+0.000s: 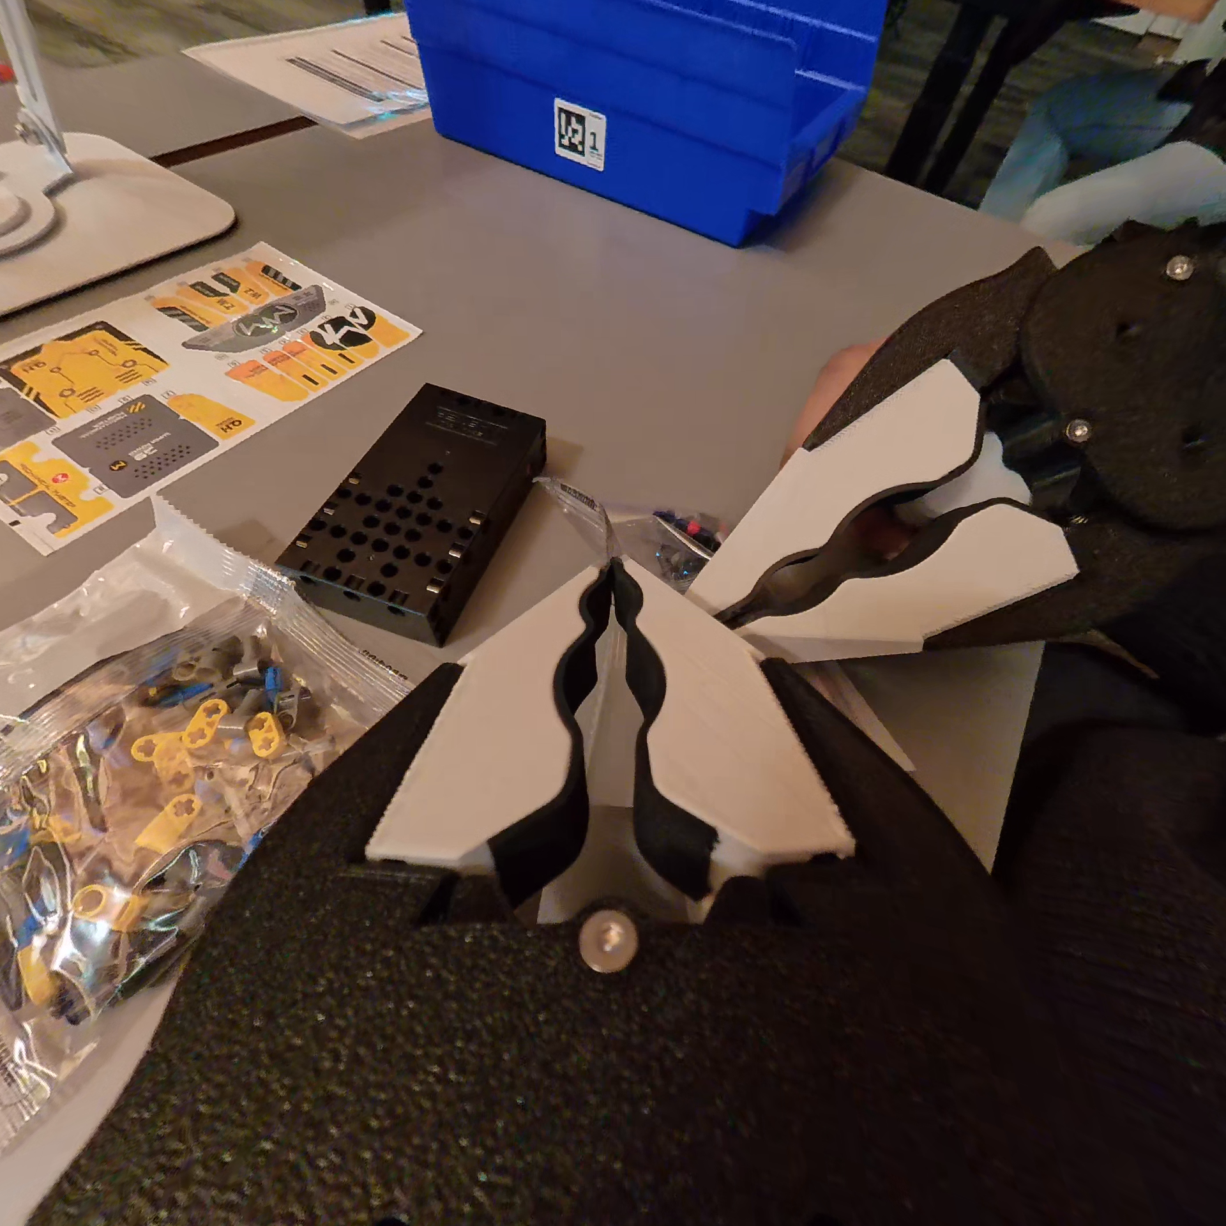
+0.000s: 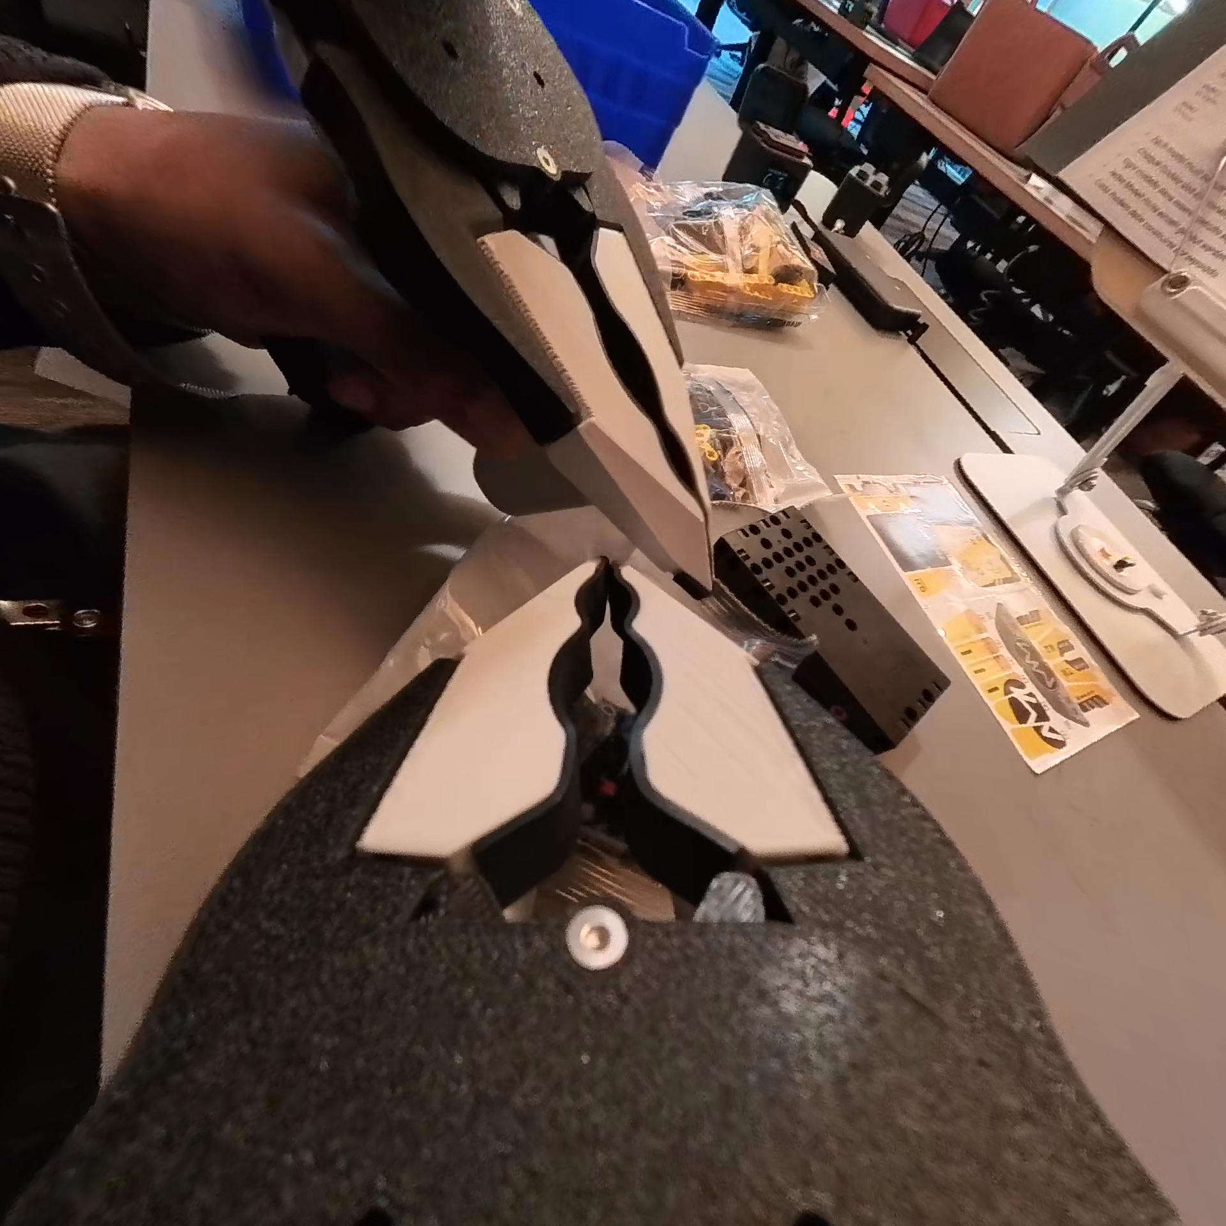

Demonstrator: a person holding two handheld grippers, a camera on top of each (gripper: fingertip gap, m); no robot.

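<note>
A long grey table filled most of both views, its surface matte and evenly lit. Its far end butted against a second grey top along a dark seam. A black slot ran along its length. Beyond it stood a wooden desk with a brown case on top (dark cables and gear crowded the floor beneath). Behind that glowed a bright bluish window. The floor looked like mottled carpet, blurred.
</note>
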